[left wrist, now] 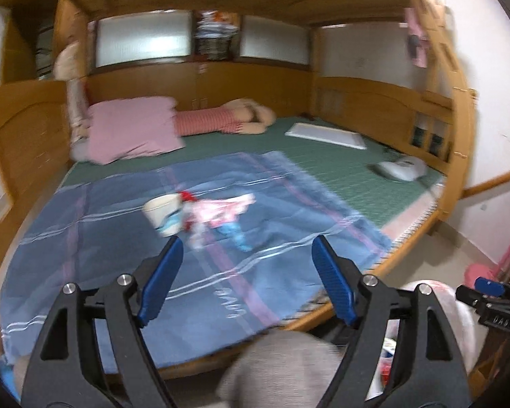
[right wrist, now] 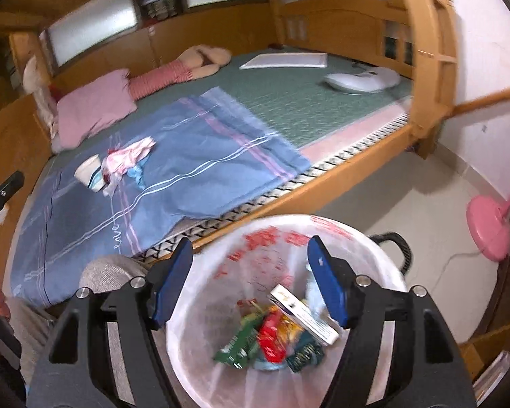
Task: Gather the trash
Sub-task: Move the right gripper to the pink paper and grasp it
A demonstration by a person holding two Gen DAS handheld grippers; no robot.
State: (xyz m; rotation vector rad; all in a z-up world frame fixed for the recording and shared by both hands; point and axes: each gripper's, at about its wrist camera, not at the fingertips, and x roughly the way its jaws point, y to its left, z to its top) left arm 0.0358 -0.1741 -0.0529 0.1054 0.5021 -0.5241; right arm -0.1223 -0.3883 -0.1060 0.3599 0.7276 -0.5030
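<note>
Both black two-finger grippers with blue pads stand wide and hold nothing: the left gripper (left wrist: 246, 250) aims across the bed at the white paper cup with blue print (left wrist: 163, 214) lying on its side at 11 o'clock of its jaws, and the right gripper (right wrist: 248, 255) hangs over the white plastic-lined trash bin (right wrist: 374, 238), where wrappers and a small white box (right wrist: 304, 316) already lie. At 12 o'clock of the left jaws, touching the cup, sits the crumpled pink-and-white wrapper (left wrist: 221, 212) on the blue striped blanket (left wrist: 102, 238). A careless pinch could crush the cup, roll it away, or catch 1 fold of blanket.
</note>
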